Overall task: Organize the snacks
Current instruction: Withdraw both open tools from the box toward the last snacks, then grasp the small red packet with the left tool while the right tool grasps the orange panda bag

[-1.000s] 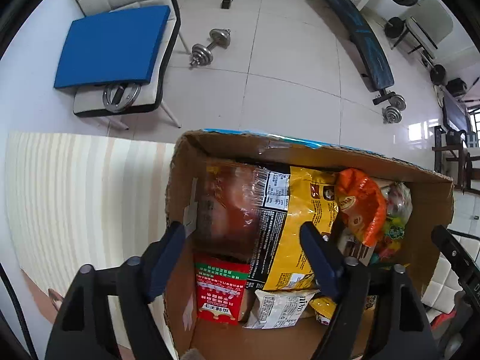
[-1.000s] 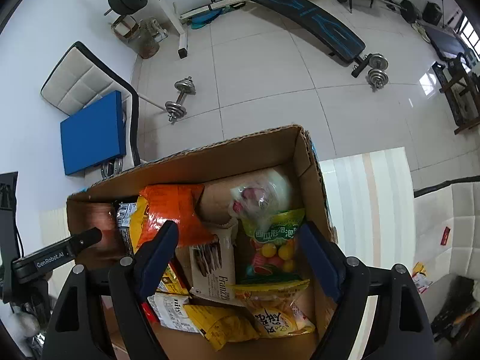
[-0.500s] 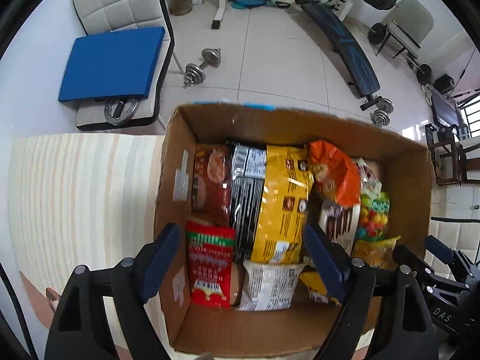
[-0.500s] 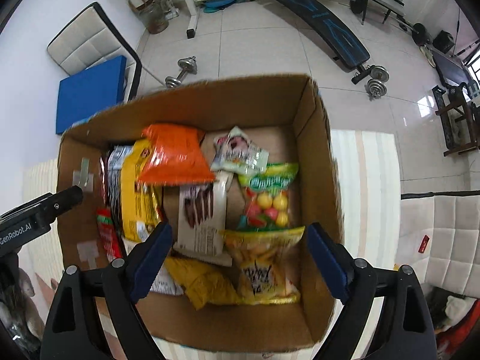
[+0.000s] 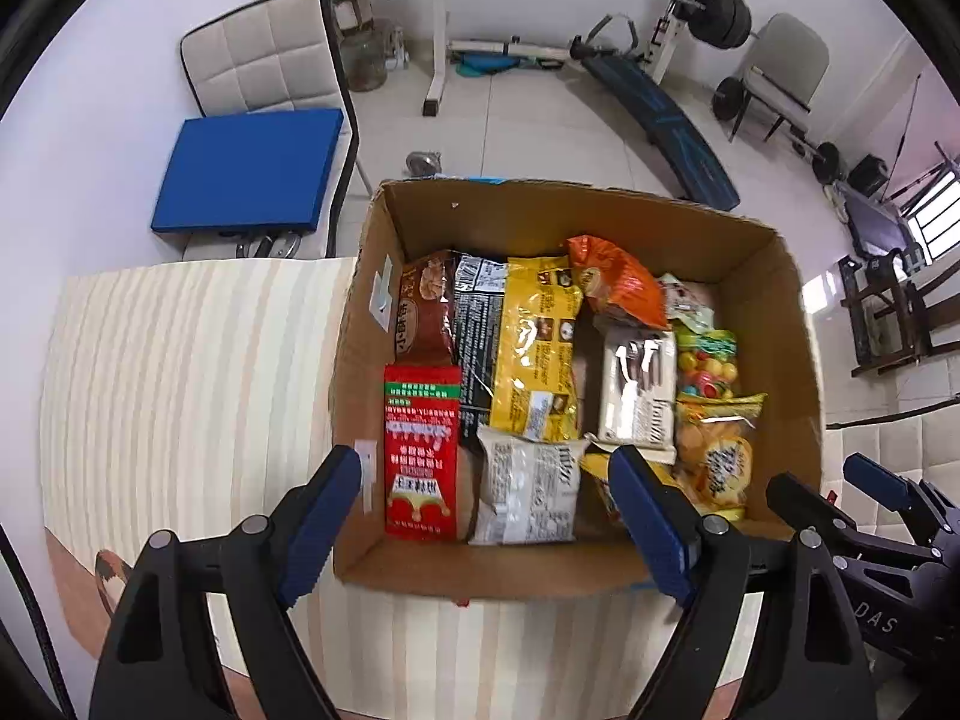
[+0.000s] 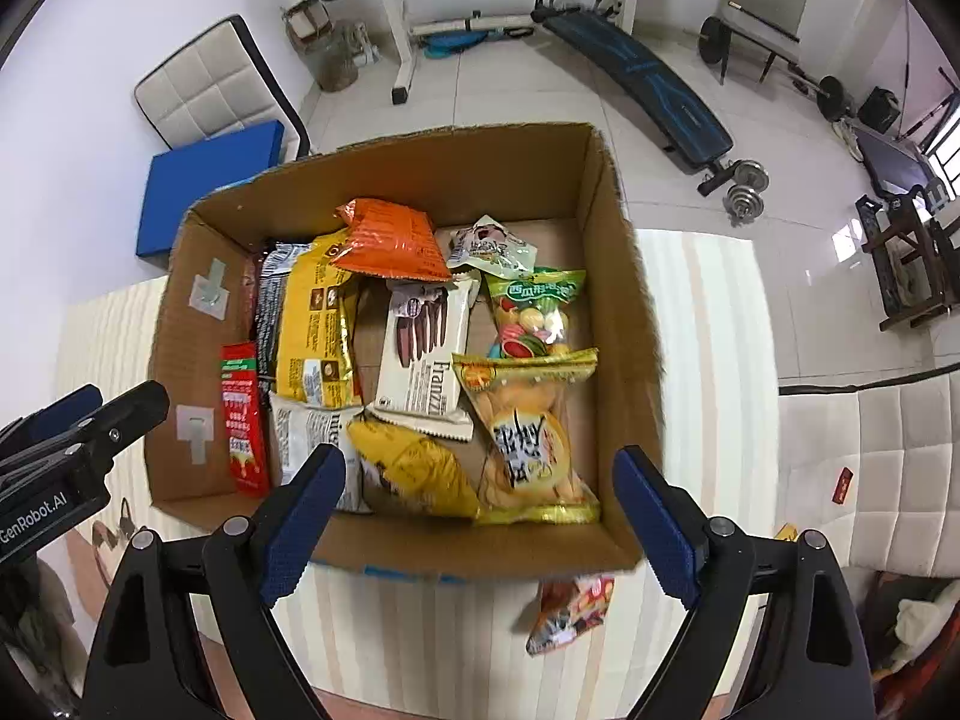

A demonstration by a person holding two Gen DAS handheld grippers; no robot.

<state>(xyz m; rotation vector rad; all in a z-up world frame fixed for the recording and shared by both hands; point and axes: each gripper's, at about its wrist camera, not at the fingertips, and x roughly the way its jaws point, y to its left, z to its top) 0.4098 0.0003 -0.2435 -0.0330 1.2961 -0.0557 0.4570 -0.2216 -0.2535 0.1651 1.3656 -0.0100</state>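
An open cardboard box (image 5: 360, 396) (image 6: 180, 348) stands on a striped cream table (image 5: 180, 390). In it lie a red packet (image 5: 420, 450), a yellow bag (image 5: 534, 348), an orange bag (image 6: 390, 240), a white wafer pack (image 6: 420, 354), a green-topped candy bag (image 6: 534, 312) and a yellow chips bag (image 6: 528, 444). My left gripper (image 5: 485, 468) hangs open above the box's near-left part, holding nothing. Above the near-right part, my right gripper (image 6: 479, 461) is also open and holds nothing. One loose snack packet (image 6: 570, 606) lies on the table in front of the box.
Beyond the table's far edge are a padded chair with a blue cushion (image 5: 252, 174), a weight bench (image 5: 660, 120), a barbell rack (image 5: 438, 30) and a dumbbell (image 6: 744, 186) on the tiled floor. A white quilted seat (image 6: 870, 450) is at the right.
Both grippers have risen and drawn back from deep in the box to above its near edge. The whole box and the loose packet now show. No snack has been picked up.
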